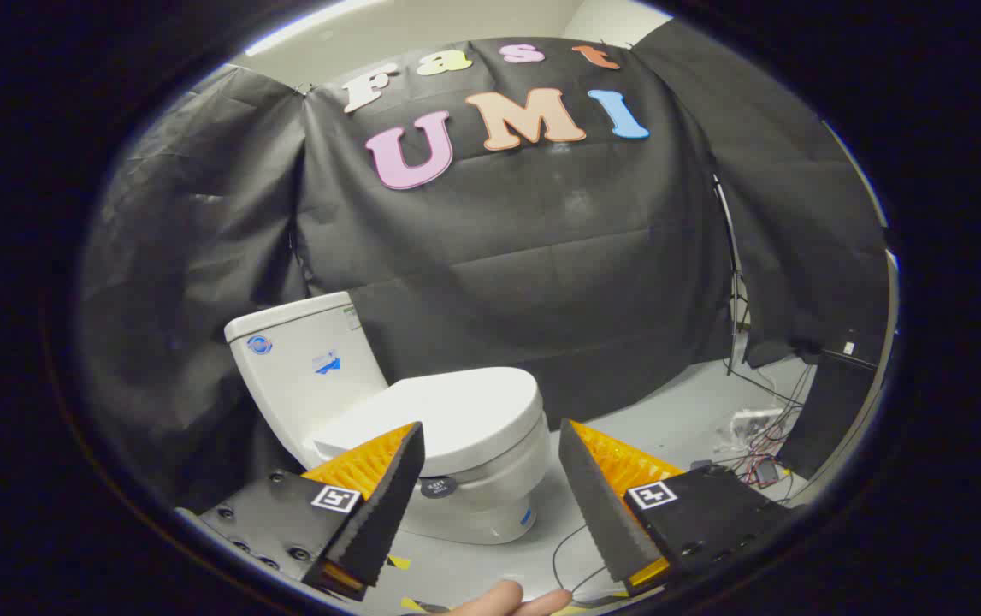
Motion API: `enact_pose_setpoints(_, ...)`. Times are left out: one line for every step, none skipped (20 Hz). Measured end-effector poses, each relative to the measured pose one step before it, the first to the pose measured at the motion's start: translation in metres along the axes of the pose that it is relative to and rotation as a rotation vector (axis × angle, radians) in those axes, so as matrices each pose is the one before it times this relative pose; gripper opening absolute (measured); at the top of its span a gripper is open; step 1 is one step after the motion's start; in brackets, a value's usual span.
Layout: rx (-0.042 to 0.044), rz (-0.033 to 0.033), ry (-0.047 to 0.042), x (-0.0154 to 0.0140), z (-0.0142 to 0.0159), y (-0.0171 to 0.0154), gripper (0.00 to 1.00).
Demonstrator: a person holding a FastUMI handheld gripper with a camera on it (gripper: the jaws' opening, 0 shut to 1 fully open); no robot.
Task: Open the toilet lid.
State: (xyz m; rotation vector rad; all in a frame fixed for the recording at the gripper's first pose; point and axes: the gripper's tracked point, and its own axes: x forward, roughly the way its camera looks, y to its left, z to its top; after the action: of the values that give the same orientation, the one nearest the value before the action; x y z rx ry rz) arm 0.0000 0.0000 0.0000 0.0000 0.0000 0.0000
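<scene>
Grey floor [678,411], tool [490,445] agape.

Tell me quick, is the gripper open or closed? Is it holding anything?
Gripper: open, holding nothing; the toilet with its closed lid sits just beyond the fingers.

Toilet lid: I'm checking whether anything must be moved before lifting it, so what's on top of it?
Nothing rests on the closed toilet lid; its top is bare. The open gripper hangs short of it. The bowl inside is covered.

White toilet lid [447,409]; grey floor [670,423].
</scene>
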Motion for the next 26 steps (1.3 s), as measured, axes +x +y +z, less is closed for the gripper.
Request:
enact_pose_setpoints(-0.00083, 0.00104, 0.00122, -0.00011, -0.00082, -0.0004, 0.98)
enact_pose_setpoints(-0.00161, -0.00106, 0.00257, 0.00048, -0.00071, 0.00051, 0.98)
enact_pose_setpoints(-0.00189, -0.00036, 0.00277, 0.00043, -0.00108, 0.00008, 0.98)
enact_pose_setpoints(-0.00159, -0.00027, 0.00242, 0.00049, 0.0005, 0.0006, 0.97)
enact_pose_setpoints(-0.00032, 0.00047, -0.00067, 0.00023, -0.00056, 0.00069, 0.98)
enact_pose_setpoints(-0.0011, 0.00053, -0.00207, 0.00042, 0.00146, 0.00089, 0.98)
enact_pose_setpoints(-0.00171, -0.00263, 0.00021, -0.00023, -0.00054, -0.00089, 0.98)
enact_pose_setpoints(-0.00018, -0.0002, 0.00036, -0.00043, 0.00059, 0.00022, 0.98)
enact_pose_setpoints(-0.00206, -0.00169, -0.0032, 0.00019, 0.00052, 0.00057, 0.98)
enact_pose_setpoints(-0.00333, -0.00032, -0.00266, 0.00062, 0.00165, -0.00012, 0.98)
enact_pose_setpoints(-0.00438, -0.00256, 0.00045, -0.00013, -0.00016, -0.00015, 0.98)
enact_pose_setpoints(-0.0042, -0.00129, 0.00335, 0.00016, -0.00165, 0.00009, 0.98)
enact_pose_setpoints(-0.00124, 0.00005, 0.00271, -0.00007, -0.0009, -0.00016, 0.98)
enact_pose_setpoints(-0.00357, 0.00038, 0.00544, -0.00032, -0.00111, 0.00031, 0.98)
enact_pose_setpoints(-0.00421, -0.00287, 0.0056, -0.0006, -0.00227, -0.00044, 0.98)
enact_pose_setpoints(-0.0004, -0.00261, 0.0007, -0.00115, 0.00004, -0.00075, 0.98)
enact_pose_setpoints(0.00241, -0.00065, -0.0023, -0.00044, 0.00052, -0.0004, 0.98)
enact_pose_setpoints(0.00069, 0.00036, -0.0023, -0.00038, 0.00119, 0.00057, 0.98)
enact_pose_setpoints(0.00228, -0.0008, -0.00316, 0.00033, -0.00008, 0.00029, 0.98)
enact_pose_setpoints(0.00505, 0.00069, -0.00363, 0.00089, 0.0012, 0.00067, 0.98)
enact_pose_setpoints(0.0057, -0.00018, -0.00459, 0.00121, 0.00169, 0.0016, 0.98)
enact_pose_setpoints(0.00708, 0.00106, -0.006, 0.00169, 0.00271, 0.00205, 0.98)
enact_pose_setpoints(0.01297, 0.00145, -0.00506, 0.00222, 0.0021, 0.00293, 0.98)
enact_pose_setpoints(0.01693, -0.001, -0.00492, 0.00242, 0.00223, 0.00193, 0.98)
enact_pose_setpoints(0.01771, -0.00195, -0.00887, 0.00441, 0.00141, 0.00205, 0.98)
enact_pose_setpoints(0.02031, 0.00167, -0.00571, 0.0036, 0.00066, 0.00207, 0.98)
